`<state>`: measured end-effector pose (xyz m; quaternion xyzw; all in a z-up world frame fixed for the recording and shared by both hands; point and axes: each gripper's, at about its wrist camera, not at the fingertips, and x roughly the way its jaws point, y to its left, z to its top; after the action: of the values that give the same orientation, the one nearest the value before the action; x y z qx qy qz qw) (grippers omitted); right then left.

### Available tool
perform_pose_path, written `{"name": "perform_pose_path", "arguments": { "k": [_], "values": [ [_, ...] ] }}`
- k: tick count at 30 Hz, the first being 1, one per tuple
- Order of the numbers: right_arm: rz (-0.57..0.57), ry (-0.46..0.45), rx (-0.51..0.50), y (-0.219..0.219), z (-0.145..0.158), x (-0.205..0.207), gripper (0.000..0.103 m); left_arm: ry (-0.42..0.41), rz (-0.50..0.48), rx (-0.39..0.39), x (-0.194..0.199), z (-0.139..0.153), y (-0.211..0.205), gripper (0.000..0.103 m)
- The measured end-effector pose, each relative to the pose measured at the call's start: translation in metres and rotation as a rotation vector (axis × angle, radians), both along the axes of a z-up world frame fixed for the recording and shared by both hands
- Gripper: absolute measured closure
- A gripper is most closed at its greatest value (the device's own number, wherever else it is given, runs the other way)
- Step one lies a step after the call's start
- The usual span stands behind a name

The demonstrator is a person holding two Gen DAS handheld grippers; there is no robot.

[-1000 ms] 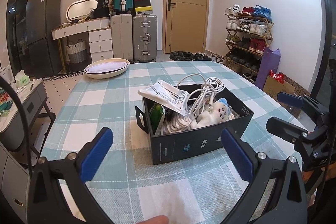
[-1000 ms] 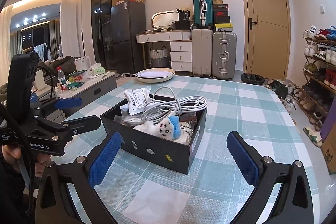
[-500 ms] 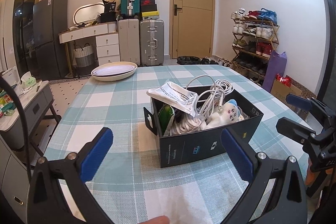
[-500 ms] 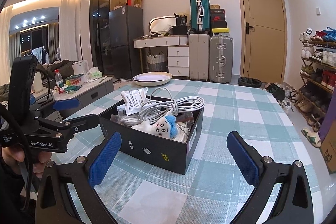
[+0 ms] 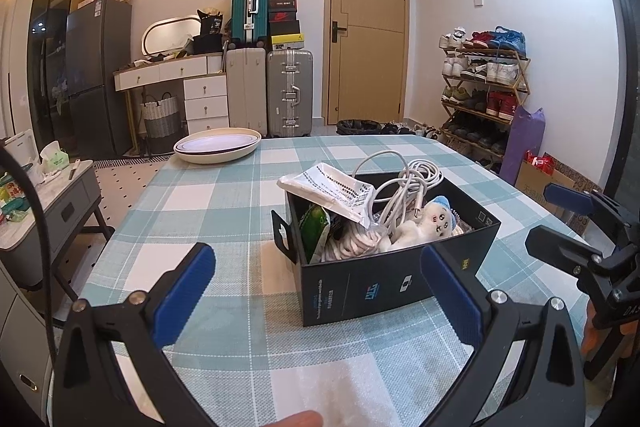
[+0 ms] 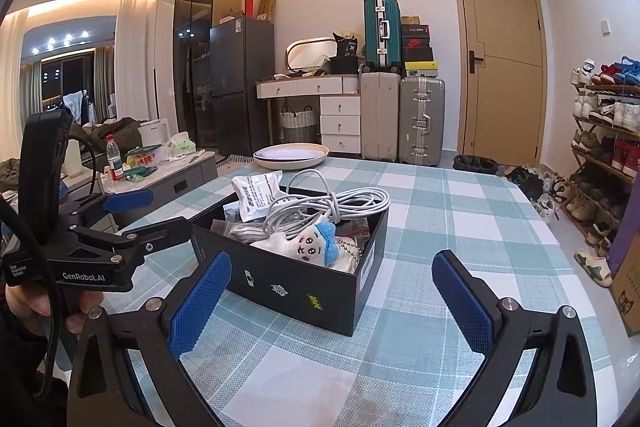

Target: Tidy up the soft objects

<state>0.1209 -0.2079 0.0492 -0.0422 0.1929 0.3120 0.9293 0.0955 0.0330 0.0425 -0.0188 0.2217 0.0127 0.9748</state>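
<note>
You are holding the left gripper (image 5: 316, 293) low over the checked tablecloth (image 5: 208, 195), its blue-padded fingers (image 5: 182, 293) spread wide with nothing between them. In the left wrist view the black box (image 5: 384, 279) is sitting right of centre, just beyond the fingertips and apart from them. A white printed packet (image 5: 330, 189) is leaning over the box's upper left corner, a green packet (image 5: 314, 233) is standing against the inside wall below it, and a coiled white cable (image 5: 416, 181) is lying on top. The small white plush toy (image 5: 426, 227) with the blue cap is resting in the right half of the box, under the cable.

You are holding the right gripper (image 6: 330, 301) just as wide apart, and it is gripping nothing either. In the right wrist view the box (image 6: 304, 287) is lying in the centre of the frame, one corner pointing toward the gap between the fingers. The plush toy (image 6: 308, 241) is facing the camera near the box's front edge, with a bead chain (image 6: 354, 253) trailing to its right and the cable (image 6: 332, 205) looped behind it.

The left gripper (image 6: 132, 223) is showing at the left edge of that view, beside the box, and the right gripper (image 5: 560, 223) is showing at the right edge of the left wrist view. A cream oval dish (image 5: 218, 145) is sitting at the far edge of the table, well apart from the box.
</note>
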Motion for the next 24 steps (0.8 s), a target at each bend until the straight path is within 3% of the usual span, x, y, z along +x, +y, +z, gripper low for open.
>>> {"name": "perform_pose_path", "arguments": {
  "k": [24],
  "values": [
    [0.002,-0.001,0.005,-0.0020,-0.0003,-0.0012,0.001,-0.010,-0.013,-0.005,-0.0028,0.0031,-0.0021,0.000]
  ]
}}
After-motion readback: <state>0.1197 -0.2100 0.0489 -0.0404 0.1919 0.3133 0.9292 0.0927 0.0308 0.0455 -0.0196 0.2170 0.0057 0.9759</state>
